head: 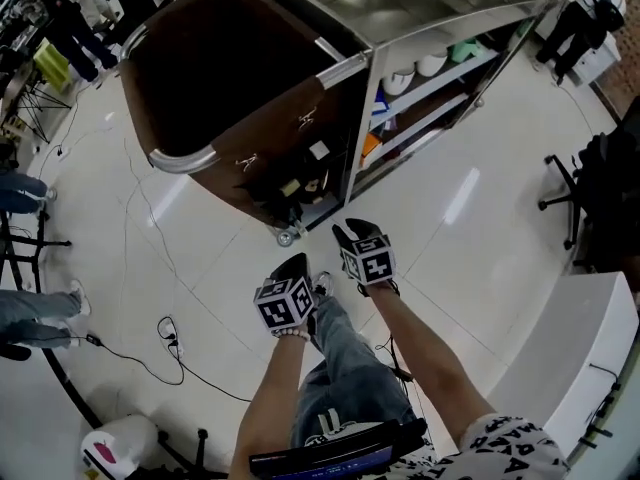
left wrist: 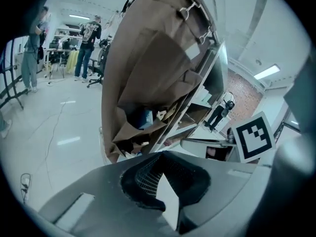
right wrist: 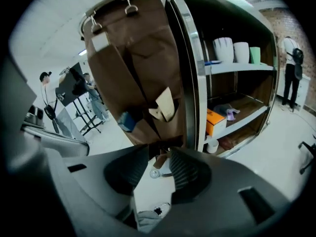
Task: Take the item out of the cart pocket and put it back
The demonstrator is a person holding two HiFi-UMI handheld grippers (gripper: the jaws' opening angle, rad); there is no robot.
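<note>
The brown fabric side of the cart [head: 250, 118] carries low pockets [head: 296, 184] with small things sticking out. In the right gripper view a cream paper packet [right wrist: 165, 105] and a blue item [right wrist: 126, 121] stand in the pockets [right wrist: 148, 127]; the left gripper view shows the same blue item [left wrist: 144, 117] and cream packet [left wrist: 161, 114]. My right gripper [head: 350, 231] [right wrist: 160, 150] hangs just short of the pockets, jaws apart with nothing between them. Lower left of it, my left gripper [head: 297, 263] [left wrist: 162, 156] has its tips together and holds nothing.
The steel cart's shelves [head: 440, 73] hold white cups [right wrist: 232, 48] and an orange box [right wrist: 216, 121]. A caster wheel [head: 286, 236] sits under the pockets. Cables [head: 170, 340] trail on the floor at the left; an office chair [head: 575, 193] and white counter [head: 580, 348] stand at the right.
</note>
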